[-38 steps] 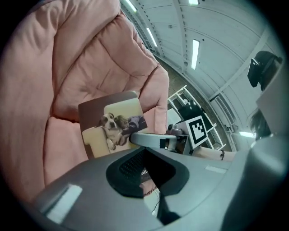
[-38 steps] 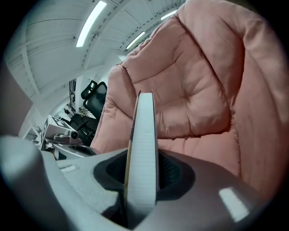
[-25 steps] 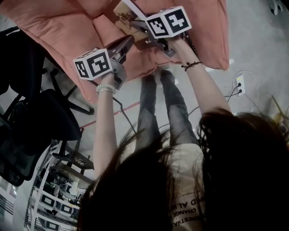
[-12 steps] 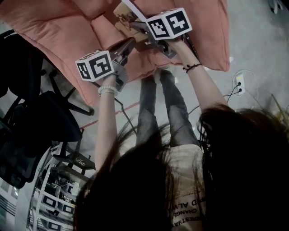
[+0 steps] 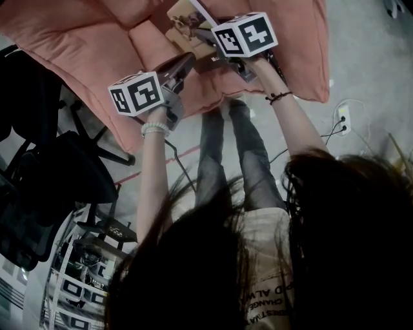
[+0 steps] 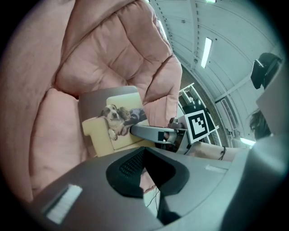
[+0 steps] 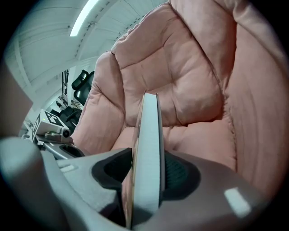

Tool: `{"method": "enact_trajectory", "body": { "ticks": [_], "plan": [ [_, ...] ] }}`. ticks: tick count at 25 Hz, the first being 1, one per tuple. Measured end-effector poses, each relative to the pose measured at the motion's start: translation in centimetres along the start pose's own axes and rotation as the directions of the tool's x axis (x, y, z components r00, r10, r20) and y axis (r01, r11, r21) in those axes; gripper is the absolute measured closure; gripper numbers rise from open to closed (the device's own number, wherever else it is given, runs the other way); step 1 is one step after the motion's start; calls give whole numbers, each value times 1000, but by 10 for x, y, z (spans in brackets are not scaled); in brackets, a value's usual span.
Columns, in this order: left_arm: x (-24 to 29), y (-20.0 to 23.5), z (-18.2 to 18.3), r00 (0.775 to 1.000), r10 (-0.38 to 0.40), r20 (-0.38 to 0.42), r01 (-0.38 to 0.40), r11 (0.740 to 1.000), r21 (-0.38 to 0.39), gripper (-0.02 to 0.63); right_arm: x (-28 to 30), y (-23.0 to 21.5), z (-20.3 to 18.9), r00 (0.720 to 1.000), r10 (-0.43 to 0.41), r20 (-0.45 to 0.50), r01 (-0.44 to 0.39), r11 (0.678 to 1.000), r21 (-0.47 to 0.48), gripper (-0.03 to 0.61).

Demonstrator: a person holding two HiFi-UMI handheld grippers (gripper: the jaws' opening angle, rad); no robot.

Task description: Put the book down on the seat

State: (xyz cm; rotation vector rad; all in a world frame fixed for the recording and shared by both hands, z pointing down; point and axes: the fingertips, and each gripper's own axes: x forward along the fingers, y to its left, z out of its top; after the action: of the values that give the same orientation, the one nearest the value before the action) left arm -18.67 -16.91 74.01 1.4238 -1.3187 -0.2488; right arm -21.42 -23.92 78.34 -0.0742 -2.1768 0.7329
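The book [image 5: 186, 19], its cover showing a dog on a yellow armchair [image 6: 115, 122], rests on the pink cushioned seat [image 5: 90, 45]. My right gripper [image 5: 208, 40] has the book [image 7: 146, 149] edge-on between its jaws, which touch both of its faces while they are opening. In the left gripper view, one right jaw lies across the cover's lower right part. My left gripper [image 5: 183, 62] hovers just left of the book and nearer to me, over the seat's front edge. Its jaws [image 6: 144, 169] are shut with nothing between them.
The pink chair's padded back [image 7: 180, 67] rises behind the book. A black office chair [image 5: 45, 161] stands to the left. A floor socket with cables [image 5: 342, 119] is at the right, and the person's legs [image 5: 226, 155] stand before the seat.
The book has sunk a little and tipped flatter onto the seat, and the right gripper has moved slightly with it. The left gripper has barely shifted.
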Motion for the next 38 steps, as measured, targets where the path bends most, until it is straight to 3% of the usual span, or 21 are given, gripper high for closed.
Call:
{"method": "enact_trajectory", "body": {
  "ticks": [14, 22, 33, 38],
  "plan": [
    [4, -4, 4, 1000, -7, 11, 8, 1000, -18, 615, -10, -35, -1, 983, -183, 5, 183, 983, -20, 337],
    [1, -1, 0, 1000, -16, 10, 17, 999, -34, 614, -14, -46, -8, 971, -240, 13, 240, 971, -9, 331],
    [-1, -7, 4, 1000, -13, 20, 14, 999, -33, 614, -24, -37, 5, 973, -220, 68, 219, 976, 15, 331],
    [-14, -23, 15, 996, -7, 84, 11, 998, -55, 614, -41, -18, 12, 983, -172, 71, 170, 985, 32, 333]
  ]
}}
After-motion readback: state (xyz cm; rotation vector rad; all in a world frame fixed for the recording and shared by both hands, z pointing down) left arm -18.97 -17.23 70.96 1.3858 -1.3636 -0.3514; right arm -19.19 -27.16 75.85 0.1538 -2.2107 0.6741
